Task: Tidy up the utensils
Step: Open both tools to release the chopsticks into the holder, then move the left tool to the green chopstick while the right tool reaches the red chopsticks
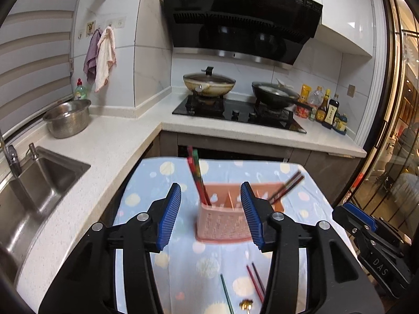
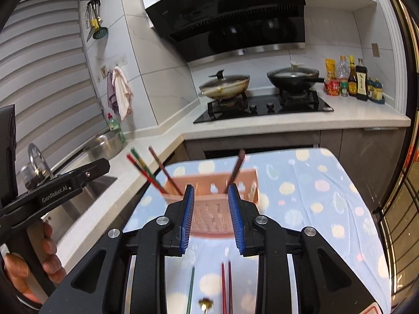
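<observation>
while the pink holder point(image 1: 222, 222) is sitting straight ahead on the dotted cloth point(image 2: 327, 209), the left gripper point(image 1: 210, 217) is hanging wide open and empty. the loose chopsticks point(image 2: 226, 287) are lying below the right gripper point(image 2: 210, 219), long axes pointing toward the holder; it's half open, empty, seemingly nearer.

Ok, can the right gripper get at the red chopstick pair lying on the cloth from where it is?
Probably yes. The right gripper is open and empty, and the red chopstick pair lies flat on the cloth just below it, apart from the green chopstick. The pink holder stands further ahead, out of the way.
</observation>
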A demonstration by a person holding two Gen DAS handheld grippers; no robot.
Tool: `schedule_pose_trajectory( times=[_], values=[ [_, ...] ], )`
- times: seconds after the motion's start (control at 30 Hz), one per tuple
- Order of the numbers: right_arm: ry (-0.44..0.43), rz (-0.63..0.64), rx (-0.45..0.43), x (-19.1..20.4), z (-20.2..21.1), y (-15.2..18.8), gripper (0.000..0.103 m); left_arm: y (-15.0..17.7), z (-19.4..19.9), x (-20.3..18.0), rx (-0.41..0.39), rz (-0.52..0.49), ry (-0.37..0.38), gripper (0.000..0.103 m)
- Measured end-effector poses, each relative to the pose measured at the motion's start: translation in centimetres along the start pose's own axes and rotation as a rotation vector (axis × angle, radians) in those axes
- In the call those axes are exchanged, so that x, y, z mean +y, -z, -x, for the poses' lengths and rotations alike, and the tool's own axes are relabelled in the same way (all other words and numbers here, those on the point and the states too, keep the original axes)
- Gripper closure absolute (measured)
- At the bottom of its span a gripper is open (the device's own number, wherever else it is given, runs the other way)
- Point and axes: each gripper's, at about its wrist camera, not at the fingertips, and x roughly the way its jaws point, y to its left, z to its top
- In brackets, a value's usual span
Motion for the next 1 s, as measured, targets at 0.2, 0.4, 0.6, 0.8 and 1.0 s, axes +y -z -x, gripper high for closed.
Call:
schedule_pose_trajectory(
  times=[0.2,0.4,0.6,0.8,1.0],
  values=[
    [0.028,-0.022,0.08,-1.2,2.3,5.8,0.076,6.1,1.0,0.4,0.091,0.008,-0.005,0.053],
    [0.068,-0.032,0.177,-2.3,3.8,11.7,0.076,12.3,1.6,0.2,0.198,0.026,0.011,0.053],
    [0.093,-0.066,0.274,-3.5,4.4,16.9,0.076,18.2,1.6,-1.1,0.319,0.009,0.038,0.051],
    [0.109,-0.068,0.336,-4.0,4.6,20.2,0.076,23.1,1.3,-2.8,0.425,-0.014,0.07,0.045],
    [0.11,-0.072,0.366,-4.2,4.3,21.5,0.076,25.7,0.5,-3.9,0.481,-0.043,0.077,0.044]
  ],
)
